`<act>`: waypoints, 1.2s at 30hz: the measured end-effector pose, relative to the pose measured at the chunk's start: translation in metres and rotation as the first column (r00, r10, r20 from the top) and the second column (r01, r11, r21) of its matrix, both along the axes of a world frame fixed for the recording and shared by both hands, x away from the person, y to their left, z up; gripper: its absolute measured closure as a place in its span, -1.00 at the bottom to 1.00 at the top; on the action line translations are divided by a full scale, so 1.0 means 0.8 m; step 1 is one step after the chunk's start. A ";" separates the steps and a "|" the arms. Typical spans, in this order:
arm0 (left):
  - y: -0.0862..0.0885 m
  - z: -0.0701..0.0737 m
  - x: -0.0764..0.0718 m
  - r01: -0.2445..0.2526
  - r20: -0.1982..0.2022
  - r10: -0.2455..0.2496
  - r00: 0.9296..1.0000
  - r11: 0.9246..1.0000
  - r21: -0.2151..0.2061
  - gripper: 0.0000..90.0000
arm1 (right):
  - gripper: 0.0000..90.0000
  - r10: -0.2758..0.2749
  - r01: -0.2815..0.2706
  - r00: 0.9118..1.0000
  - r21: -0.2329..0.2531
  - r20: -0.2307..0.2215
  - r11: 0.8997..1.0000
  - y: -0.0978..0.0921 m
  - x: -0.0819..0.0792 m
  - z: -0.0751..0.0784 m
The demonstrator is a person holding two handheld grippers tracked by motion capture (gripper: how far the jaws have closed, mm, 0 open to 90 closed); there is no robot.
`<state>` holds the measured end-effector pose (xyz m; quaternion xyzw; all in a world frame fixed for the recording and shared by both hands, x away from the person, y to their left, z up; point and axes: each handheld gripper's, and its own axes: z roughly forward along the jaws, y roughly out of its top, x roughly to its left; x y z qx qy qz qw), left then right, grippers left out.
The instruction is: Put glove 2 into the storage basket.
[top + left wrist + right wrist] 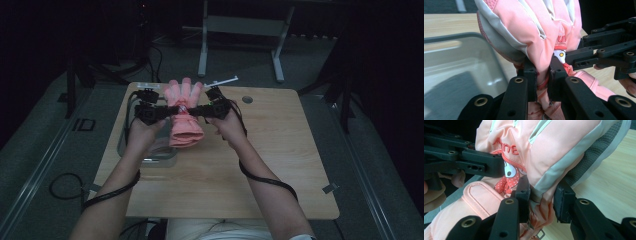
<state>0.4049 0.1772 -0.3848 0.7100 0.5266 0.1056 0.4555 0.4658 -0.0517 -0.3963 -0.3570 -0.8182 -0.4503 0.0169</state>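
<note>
Our left gripper (541,72) has its jaws pinched nearly together on the wrist of the pink glove (184,111), and our right gripper (541,195) clamps the same narrow part from the other side, jaws a little wider around the bunched fabric. Between them we hold the glove lifted above the wooden table (280,155), fingers pointing away, cuff hanging toward us, just beside the grey tray (461,72). We judge the pickup done; setting it down remains.
</note>
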 end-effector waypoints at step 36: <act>0.097 -0.116 0.037 -0.123 -0.258 0.129 0.958 0.992 0.040 0.73 | 0.51 0.019 -0.052 0.983 -0.177 -0.183 0.983 0.138 0.044 -0.110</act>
